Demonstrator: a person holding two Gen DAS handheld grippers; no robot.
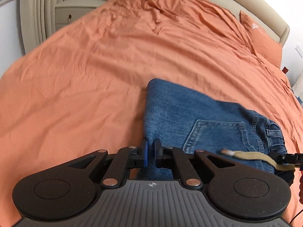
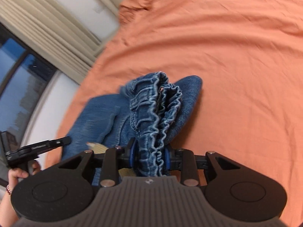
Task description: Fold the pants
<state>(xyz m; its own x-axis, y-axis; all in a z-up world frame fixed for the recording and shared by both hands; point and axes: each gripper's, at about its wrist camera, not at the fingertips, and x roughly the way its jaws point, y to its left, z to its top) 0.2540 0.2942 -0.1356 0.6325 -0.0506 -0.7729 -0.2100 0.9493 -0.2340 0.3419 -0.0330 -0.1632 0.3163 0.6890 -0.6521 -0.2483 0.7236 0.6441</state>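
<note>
Blue denim pants [image 1: 198,121] lie folded on an orange bedsheet [image 1: 94,66], back pocket up, waistband to the right. My left gripper [image 1: 151,152] is shut on the folded edge of the pants at their near left corner. My right gripper [image 2: 149,156] is shut on the bunched elastic waistband [image 2: 157,113], which stands up between the blue pads. A tan drawstring [image 1: 255,156] hangs from the waist. The right gripper's tip [image 1: 286,158] shows at the far right of the left wrist view.
An orange pillow [image 1: 263,39] and a beige headboard [image 1: 246,1] lie at the far right. A beige nightstand [image 1: 75,11] and curtains [image 2: 47,28] stand past the bed's left edge, next to a window [image 2: 17,79]. The left gripper's body [image 2: 37,147] is at the left.
</note>
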